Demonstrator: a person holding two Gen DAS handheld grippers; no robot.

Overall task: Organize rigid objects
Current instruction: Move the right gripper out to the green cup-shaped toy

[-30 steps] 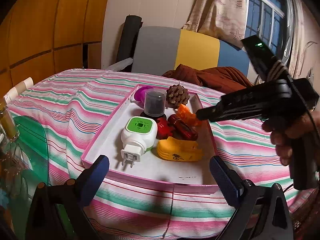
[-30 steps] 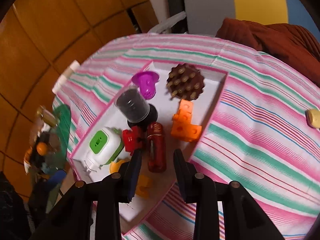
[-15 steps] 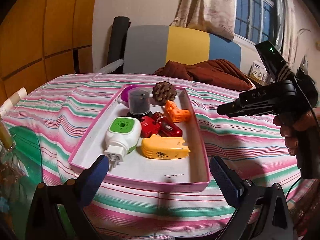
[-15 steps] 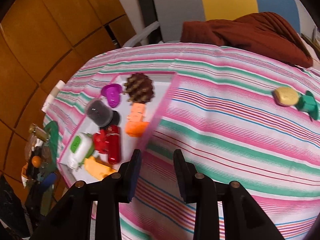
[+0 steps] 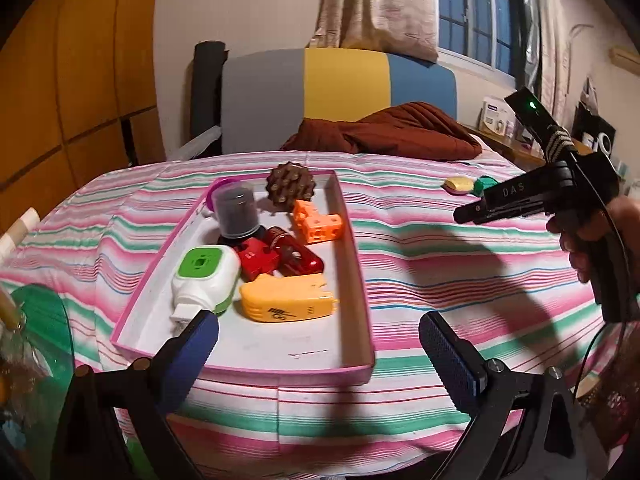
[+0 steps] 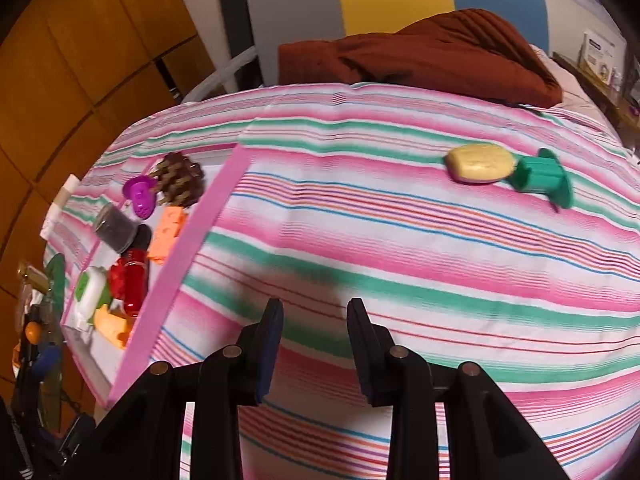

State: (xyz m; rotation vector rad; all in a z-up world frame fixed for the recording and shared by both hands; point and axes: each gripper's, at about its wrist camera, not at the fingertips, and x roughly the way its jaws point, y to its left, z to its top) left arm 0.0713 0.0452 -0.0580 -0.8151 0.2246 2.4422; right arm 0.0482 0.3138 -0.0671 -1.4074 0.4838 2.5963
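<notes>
Pink-rimmed tray sits on the striped tablecloth, left wrist view. In it: pine cone, orange block, dark capped cylinder, red pieces, green-white plug, yellow-orange clip. Left gripper hangs over the tray's near edge, jaws wide apart, nothing between them. Right gripper is seen side-on at the right edge, held in a hand, above bare cloth.

Right wrist view: right gripper nearly closed, only a narrow gap, empty, over the cloth just right of the tray. Yellow soap-like piece and green plastic part lie touching on the far right of the cloth, well apart from the tray.
</notes>
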